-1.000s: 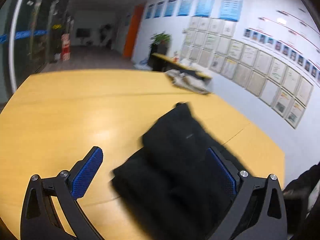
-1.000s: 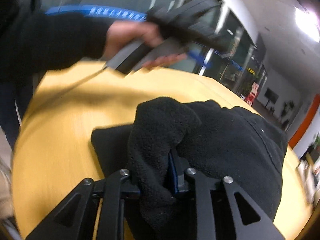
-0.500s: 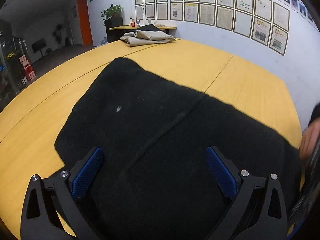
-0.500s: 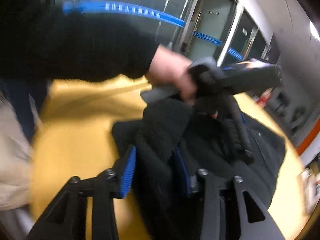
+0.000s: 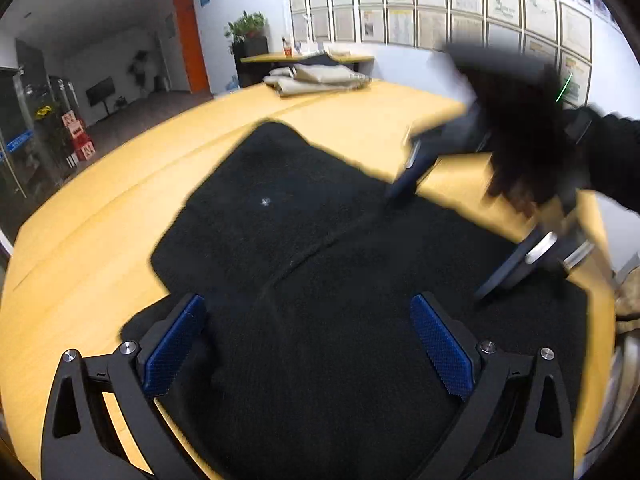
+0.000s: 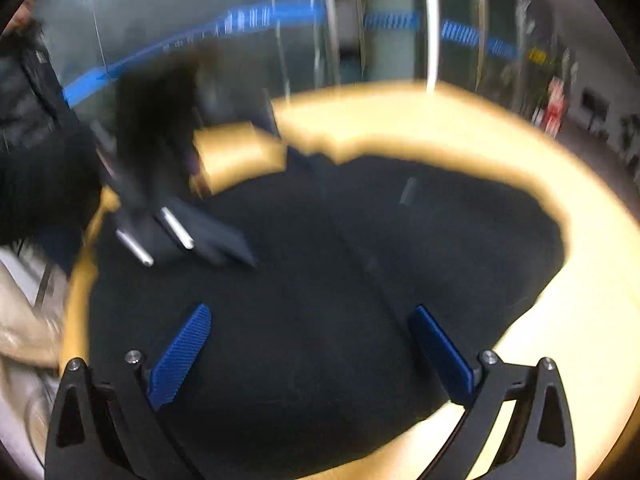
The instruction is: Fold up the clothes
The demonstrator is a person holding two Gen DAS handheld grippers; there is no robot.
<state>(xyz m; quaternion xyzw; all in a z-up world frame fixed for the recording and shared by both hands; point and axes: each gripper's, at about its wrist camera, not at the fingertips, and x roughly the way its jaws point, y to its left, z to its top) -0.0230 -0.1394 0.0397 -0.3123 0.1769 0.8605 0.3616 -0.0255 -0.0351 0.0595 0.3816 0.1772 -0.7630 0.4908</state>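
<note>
A black fleece garment (image 5: 320,264) lies spread flat on the yellow wooden table (image 5: 100,208); it also shows in the right wrist view (image 6: 360,280). My left gripper (image 5: 308,340) is open and empty, low over the garment's near part. My right gripper (image 6: 308,348) is open and empty above the garment. In the left wrist view the right gripper (image 5: 448,216) appears blurred at the right, its fingers spread over the cloth. In the right wrist view the left gripper (image 6: 180,236) appears blurred at the left.
A folded beige garment (image 5: 316,78) lies at the table's far end. A beige cloth (image 6: 24,320) hangs off the near table edge. A wall of framed papers (image 5: 440,12) and a glass partition (image 6: 280,40) surround the table.
My right gripper has opened and let go of the fleece fold, then lifted. The garment now lies flat. My left gripper stays open over it.
</note>
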